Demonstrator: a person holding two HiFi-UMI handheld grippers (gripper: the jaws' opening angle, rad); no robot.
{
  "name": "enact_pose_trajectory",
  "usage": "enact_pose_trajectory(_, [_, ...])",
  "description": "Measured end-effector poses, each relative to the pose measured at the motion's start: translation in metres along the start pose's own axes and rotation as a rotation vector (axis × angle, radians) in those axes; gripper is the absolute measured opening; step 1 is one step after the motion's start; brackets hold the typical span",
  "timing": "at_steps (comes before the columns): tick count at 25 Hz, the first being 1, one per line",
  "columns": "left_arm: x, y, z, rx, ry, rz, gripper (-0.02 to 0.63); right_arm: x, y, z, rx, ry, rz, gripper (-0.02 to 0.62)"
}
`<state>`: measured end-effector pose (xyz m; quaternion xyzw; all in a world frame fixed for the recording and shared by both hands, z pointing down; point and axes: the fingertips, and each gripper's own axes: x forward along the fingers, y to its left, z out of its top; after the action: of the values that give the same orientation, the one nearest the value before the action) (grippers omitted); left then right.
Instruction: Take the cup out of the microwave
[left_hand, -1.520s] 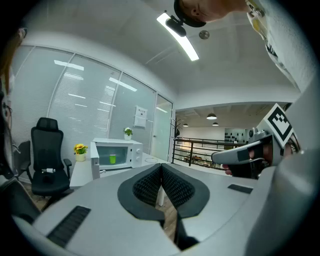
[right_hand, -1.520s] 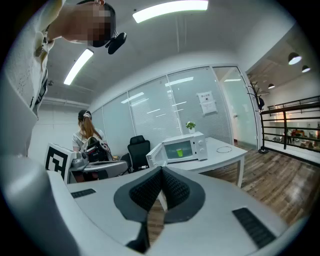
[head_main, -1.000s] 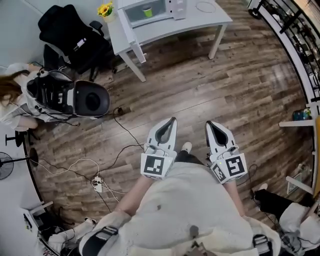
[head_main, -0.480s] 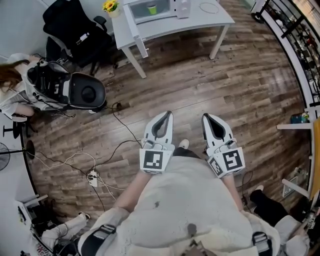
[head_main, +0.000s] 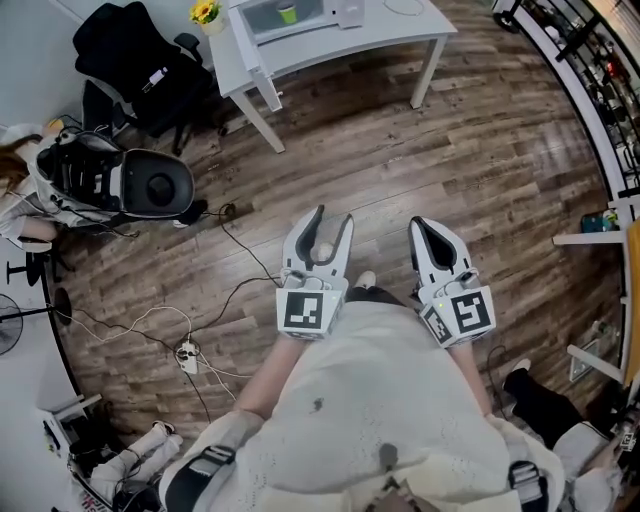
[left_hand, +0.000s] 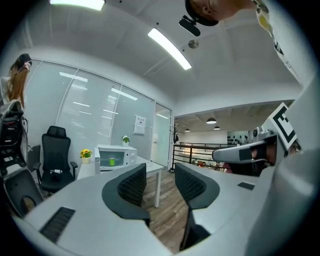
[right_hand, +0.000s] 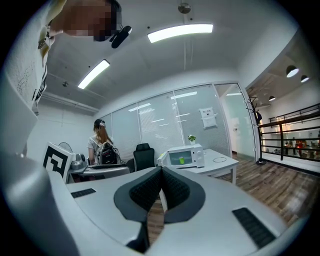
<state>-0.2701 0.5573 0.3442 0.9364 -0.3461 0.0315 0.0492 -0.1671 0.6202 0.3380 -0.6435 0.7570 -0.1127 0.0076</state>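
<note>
A: Fingers, quick?

B: The left gripper (head_main: 334, 214) has just been opening its fingers. They're now partway apart with nothing between them. The right gripper (head_main: 420, 225) has its fingers pressed together and is empty.

A: Cup?

B: The green cup (head_main: 287, 12) is inside the white microwave (head_main: 312, 18), on the left half of the table (head_main: 385, 35). A flower pot (head_main: 205, 14) sits at the table's left corner. Both grippers are well apart from it, out over the wood floor (head_main: 450, 150).

A: What could go wrong?

B: The door looks shut, since the cup only shows through the window, so the door probably has to be opened first. A hard tug could drag the whole microwave toward the table edge. The cup is small, round and smooth, so an off-centre pinch could tip it or pop it out. I can't tell if anything's in it. There are loose cables (head_main: 165, 322) on the floor to the left, a trip risk if the walk drifts that way.

A: Materials?

B: The fingers are grey shells with black ribbed pads, so grip should be decent. The microwave is boxy and glossy with a glass window. The cup looks like plastic. The table has a flat white top and thin legs. The floor is dark planks.
</note>
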Motion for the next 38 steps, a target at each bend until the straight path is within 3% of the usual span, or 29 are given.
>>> enact_pose_trajectory(8, [0.034,-0.008,-0.008,-0.003,0.002,-0.042,0.189,0.006,-0.028,-0.003,0.001,0.001,-0.058,0.008])
enact_pose_trajectory(16, [0.102,0.012,-0.013,0.028,0.002,-0.072,0.189,0.054,-0.072,0.000,0.006,0.017,-0.107,0.008])
enact_pose_trajectory(30, [0.244,0.070,0.004,0.053,0.018,-0.129,0.189,0.164,-0.156,0.027,0.024,0.041,-0.188,0.008])
enact_pose_trajectory(38, [0.300,0.116,0.013,0.027,0.017,-0.175,0.186,0.227,-0.174,0.043,0.027,0.039,-0.245,0.008])
